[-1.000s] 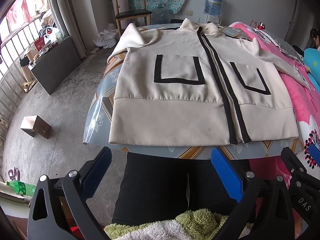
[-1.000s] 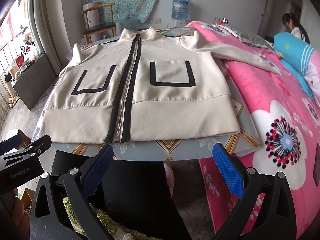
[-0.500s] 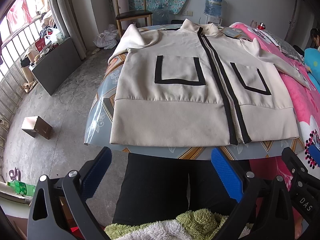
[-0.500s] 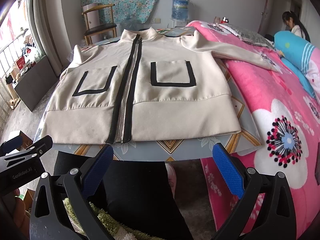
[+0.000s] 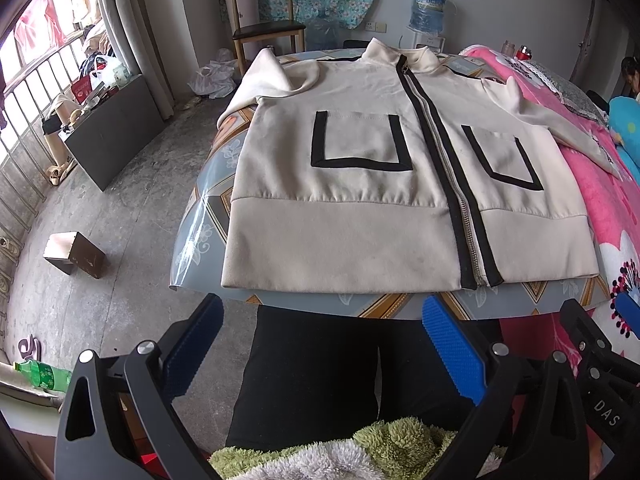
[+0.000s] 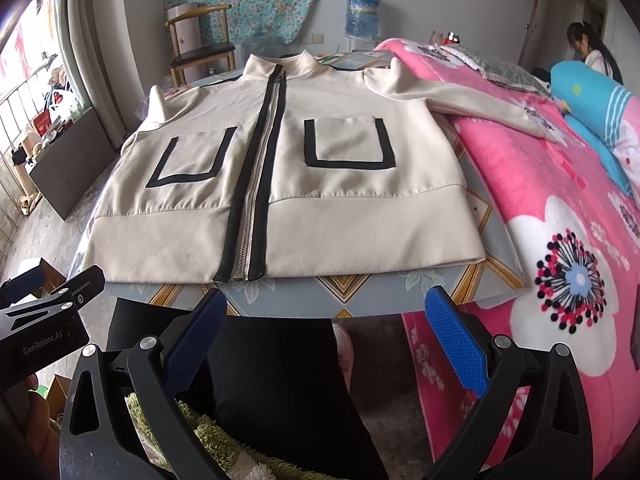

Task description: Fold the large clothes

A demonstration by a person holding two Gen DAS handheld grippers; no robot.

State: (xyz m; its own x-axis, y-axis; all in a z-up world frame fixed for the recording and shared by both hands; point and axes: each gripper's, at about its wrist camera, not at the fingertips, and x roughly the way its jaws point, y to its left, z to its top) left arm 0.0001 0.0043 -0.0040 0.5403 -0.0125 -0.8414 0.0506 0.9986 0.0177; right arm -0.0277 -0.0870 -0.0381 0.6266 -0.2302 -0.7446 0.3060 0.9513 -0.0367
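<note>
Cream zip jacket (image 5: 340, 240) lies flat, front up, on the table (image 5: 200, 236), hem twd the camera, collar at far end. Black trim along the zipper (image 5: 452, 184), closed top to hem. Two chest pockets w/ black U outlines, one each side of zip. Hem sits just inside the table's near edge. Patterned tablecloth shows around the jacket on the left and near sides.

One sleeve drapes off the table's far-left corner; the other sleeve (image 6: 472, 100) stretches right onto the pink floral blanket (image 6: 568, 216) on the bed beside the table.

Left claw (image 5: 320, 344) spread wide, blue pads (image 5: 452, 344) apart, nothing between them, held low in front of the table's near edge, not touching jacket. Right claw (image 6: 322, 340) same: spread wide, empty, hovering below the table edge, clear of the hem. Each claw's side shows at the edge of the other's view, so the two are close beside each other.

Person's black trousers (image 5: 320, 372) visible under both claws, fuzzy green-white fabric (image 5: 320, 456) at bottom.

Bkgd: wooden chair (image 5: 264, 24), water jug (image 6: 362, 12), floral cloth on wall, second person (image 6: 592, 52) sitting far right by the bed, small box (image 5: 74, 254) on concrete floor.
</note>
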